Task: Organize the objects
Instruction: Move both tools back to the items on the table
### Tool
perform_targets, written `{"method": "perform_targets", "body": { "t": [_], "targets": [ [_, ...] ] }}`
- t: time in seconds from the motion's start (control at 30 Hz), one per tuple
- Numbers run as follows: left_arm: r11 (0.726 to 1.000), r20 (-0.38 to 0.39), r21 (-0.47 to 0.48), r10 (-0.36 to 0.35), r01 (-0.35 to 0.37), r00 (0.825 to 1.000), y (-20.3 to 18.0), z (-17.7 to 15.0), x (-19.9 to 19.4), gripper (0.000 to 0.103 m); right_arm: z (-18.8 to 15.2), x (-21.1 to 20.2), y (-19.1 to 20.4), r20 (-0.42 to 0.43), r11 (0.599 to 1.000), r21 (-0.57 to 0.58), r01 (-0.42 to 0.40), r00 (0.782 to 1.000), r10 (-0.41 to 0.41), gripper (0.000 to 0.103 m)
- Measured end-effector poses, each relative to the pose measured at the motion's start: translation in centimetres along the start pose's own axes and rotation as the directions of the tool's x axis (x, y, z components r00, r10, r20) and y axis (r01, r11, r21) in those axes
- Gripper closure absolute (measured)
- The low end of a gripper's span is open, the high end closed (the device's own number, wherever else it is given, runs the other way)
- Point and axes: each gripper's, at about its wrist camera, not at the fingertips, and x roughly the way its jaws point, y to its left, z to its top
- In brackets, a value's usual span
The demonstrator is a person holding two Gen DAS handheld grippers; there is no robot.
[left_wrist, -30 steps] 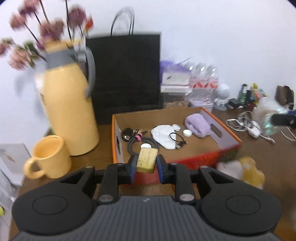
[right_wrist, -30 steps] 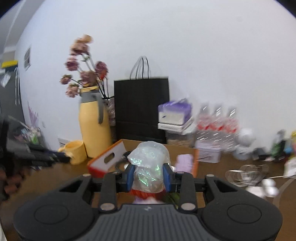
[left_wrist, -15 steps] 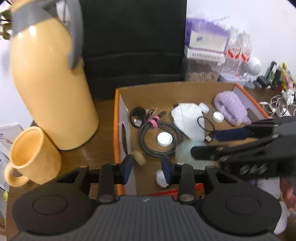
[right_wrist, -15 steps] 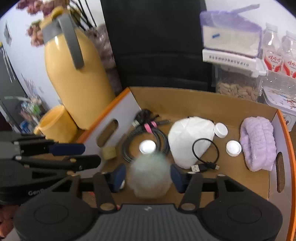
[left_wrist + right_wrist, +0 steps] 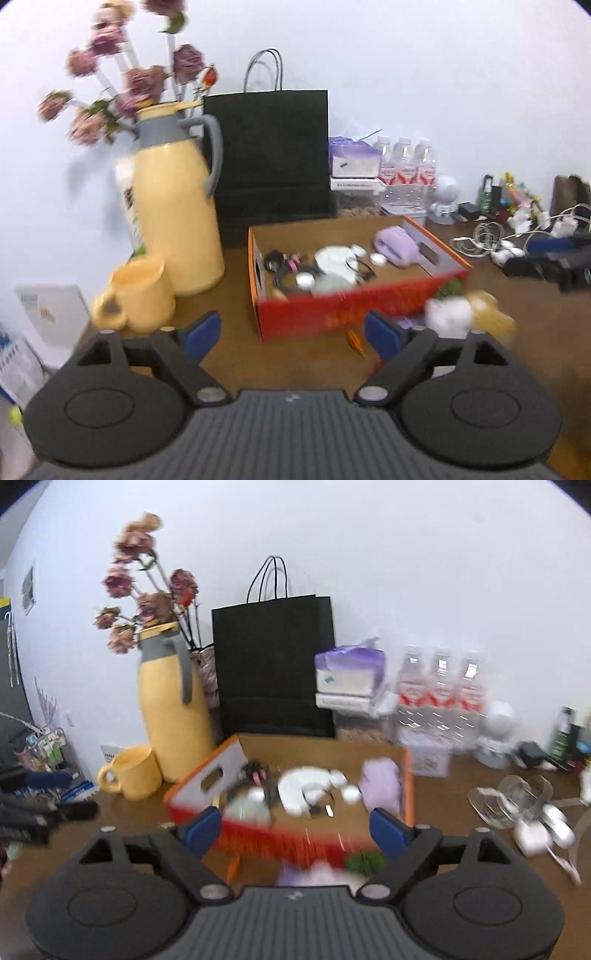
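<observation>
Cardboard box (image 5: 354, 317), on table right of yellow jug (image 5: 177, 218): holds cables, white caps, purple cloth (image 5: 395, 245). Left gripper (image 5: 291, 334): fingers wide apart, nothing held, before box. Right gripper (image 5: 295, 825): likewise.

A tall yellow thermos jug (image 5: 177, 218) with a grey handle stood at the left of the frame on the brown table (image 5: 236, 295), and a yellow mug (image 5: 142, 295) stood just in front of it. Dried pink flowers (image 5: 122, 85) rose behind the jug. A black paper bag (image 5: 269, 162) leaned at the white wall in the centre. Three water bottles (image 5: 404, 162) stood to its right, and white cables (image 5: 487, 240) lay at the far right.
</observation>
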Motion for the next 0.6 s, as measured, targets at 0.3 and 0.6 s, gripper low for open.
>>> {"method": "perform_targets", "body": {
  "t": [0.3,0.6],
  "targets": [
    [0.996,-0.037,-0.071,0.054,-0.057,0.998,-0.3,-8.7,-9.3,0.007,-12.7,-13.3,2.0,0.002,0.991,-0.054,0.121,0.993,-0.121,0.014],
    [0.989,0.004,-0.025,0.148,-0.148,0.989,1.8,-10.1,-13.0,0.007,-16.1,-22.1,3.1,-0.038,0.974,-0.151,0.166,0.984,-0.173,0.014]
  ]
}}
